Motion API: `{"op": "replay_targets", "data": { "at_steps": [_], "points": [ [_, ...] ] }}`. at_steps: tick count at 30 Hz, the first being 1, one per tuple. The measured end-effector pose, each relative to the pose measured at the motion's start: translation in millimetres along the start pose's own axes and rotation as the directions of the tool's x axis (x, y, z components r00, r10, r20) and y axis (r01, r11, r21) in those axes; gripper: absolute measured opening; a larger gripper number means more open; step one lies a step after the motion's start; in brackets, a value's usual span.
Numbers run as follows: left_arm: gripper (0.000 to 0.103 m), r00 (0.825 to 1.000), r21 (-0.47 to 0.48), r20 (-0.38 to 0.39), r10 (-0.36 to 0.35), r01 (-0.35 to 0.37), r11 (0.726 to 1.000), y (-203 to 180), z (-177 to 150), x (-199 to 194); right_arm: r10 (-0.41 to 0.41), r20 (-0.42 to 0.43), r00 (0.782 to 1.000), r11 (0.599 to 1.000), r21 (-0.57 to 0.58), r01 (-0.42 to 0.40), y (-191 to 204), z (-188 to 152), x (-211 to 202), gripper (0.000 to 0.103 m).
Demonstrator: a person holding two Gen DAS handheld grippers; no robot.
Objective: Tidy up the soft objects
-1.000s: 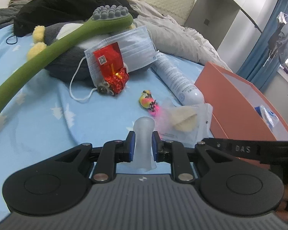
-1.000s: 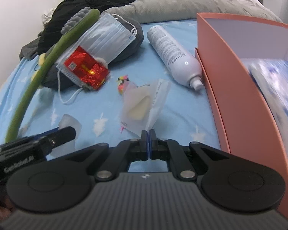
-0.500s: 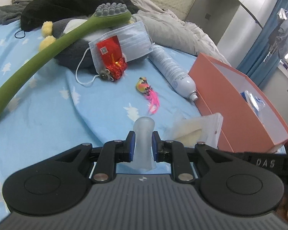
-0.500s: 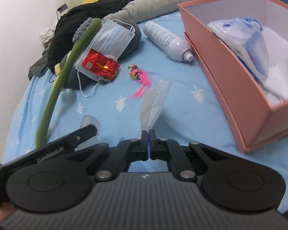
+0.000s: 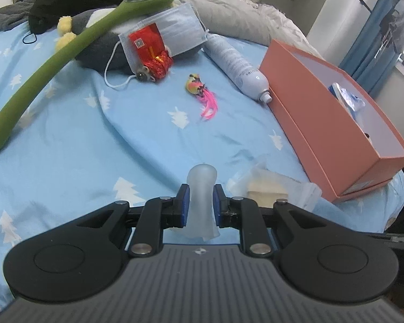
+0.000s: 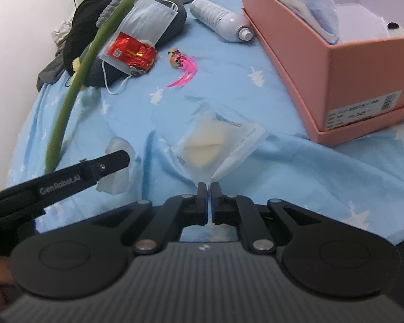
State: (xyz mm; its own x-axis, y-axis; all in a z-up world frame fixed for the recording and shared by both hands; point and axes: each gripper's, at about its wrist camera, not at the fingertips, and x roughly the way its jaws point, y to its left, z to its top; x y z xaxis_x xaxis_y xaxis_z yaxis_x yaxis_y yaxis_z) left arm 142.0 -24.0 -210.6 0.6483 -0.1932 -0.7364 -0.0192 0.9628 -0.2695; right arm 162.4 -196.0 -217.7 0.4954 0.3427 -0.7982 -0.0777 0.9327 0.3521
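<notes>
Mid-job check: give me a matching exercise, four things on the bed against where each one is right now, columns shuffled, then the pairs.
Things:
1. translucent soft silicone piece
2. clear plastic pouch with a cream pad
3. white spray bottle
4. pale blue face mask

Places:
A. lying beside the orange cardboard box
B. resting on the dark plush toy
C. clamped between the left gripper pads
D. corner between the right gripper pads

Pairs: 1-C, 2-D, 3-A, 4-B
</notes>
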Motion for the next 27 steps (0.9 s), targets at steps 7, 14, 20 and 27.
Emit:
{"op": "replay_targets", "data": {
  "at_steps": [7,14,20,27],
  "points": [
    [0.022,1.000,0.010,-0.014,0.009,-0.009,1.000,-5,2,0,-0.049,0.035,0.998,0.997,-0.056,0.051,-1,1,-14,0.050],
    [0.022,0.999,0.008,-0.027,0.023,-0.022,1.000,-5,2,1,-0.051,0.102,0.994,0.989,-0.130,0.064,3,7,-19,0.067],
    [0.022,0.999,0.000,-0.035,0.034,-0.034,0.999,-2,2,3,-0.022,0.107,0.994,0.976,-0.211,0.045,10,15,0,0.067],
    [0.022,0.999,-0.007,-0.037,0.037,-0.037,0.999,1,2,4,-0.055,0.094,0.994,0.951,-0.299,0.081,18,21,36,0.067]
  ]
}}
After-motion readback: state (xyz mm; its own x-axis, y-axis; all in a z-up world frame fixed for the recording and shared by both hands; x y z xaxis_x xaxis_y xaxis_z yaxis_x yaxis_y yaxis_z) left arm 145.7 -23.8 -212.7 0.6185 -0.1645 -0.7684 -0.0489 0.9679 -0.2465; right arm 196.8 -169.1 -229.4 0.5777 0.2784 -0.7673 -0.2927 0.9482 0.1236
